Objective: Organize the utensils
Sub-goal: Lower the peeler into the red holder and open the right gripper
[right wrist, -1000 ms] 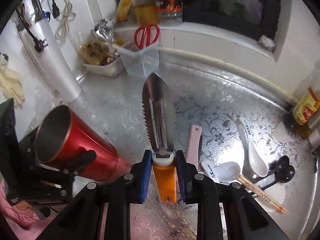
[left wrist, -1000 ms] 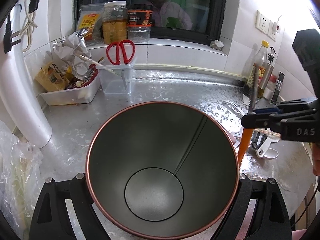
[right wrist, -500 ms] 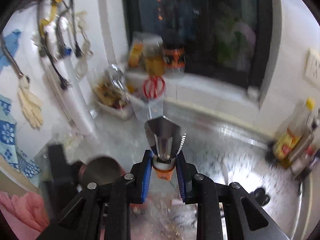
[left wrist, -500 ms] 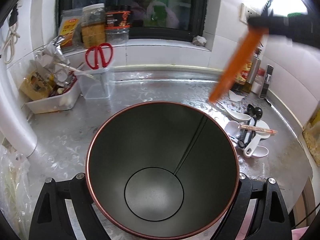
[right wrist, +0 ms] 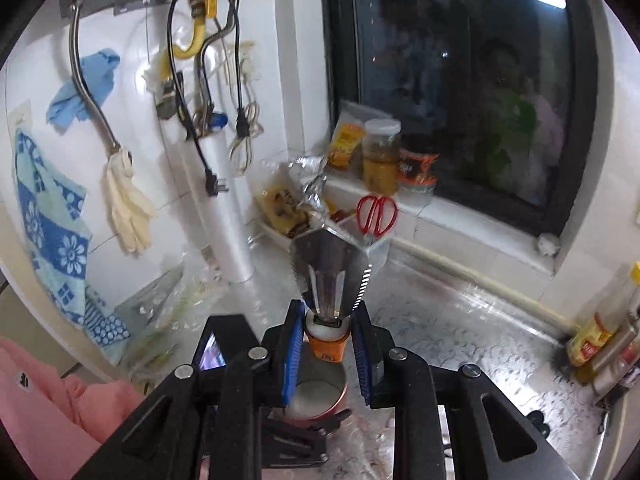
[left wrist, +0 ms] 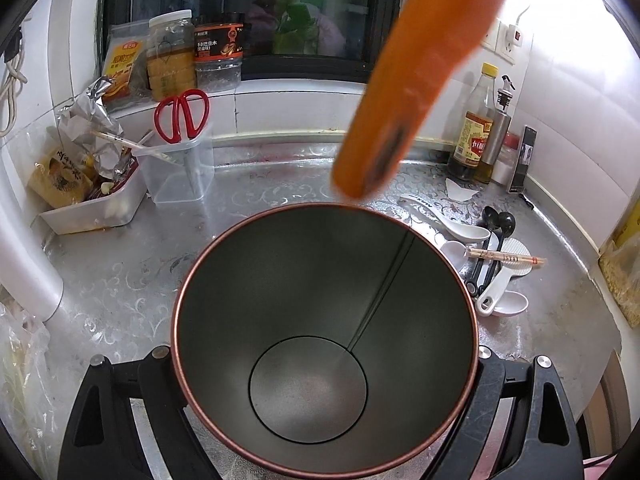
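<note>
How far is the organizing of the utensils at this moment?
Done: nothing, the red cup in the left gripper is empty. In hand: the right gripper holds the orange-handled tool above the cup. Left: spoons and chopsticks on the counter.

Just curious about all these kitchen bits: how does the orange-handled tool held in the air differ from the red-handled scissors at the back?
The orange-handled serrated metal tool is clamped in the right gripper, above the red metal cup; the red-handled scissors stand in a clear plastic container. The tool has one straight handle, handle end down; the scissors show two loop handles, uppermost. Both are kitchen implements.
</note>
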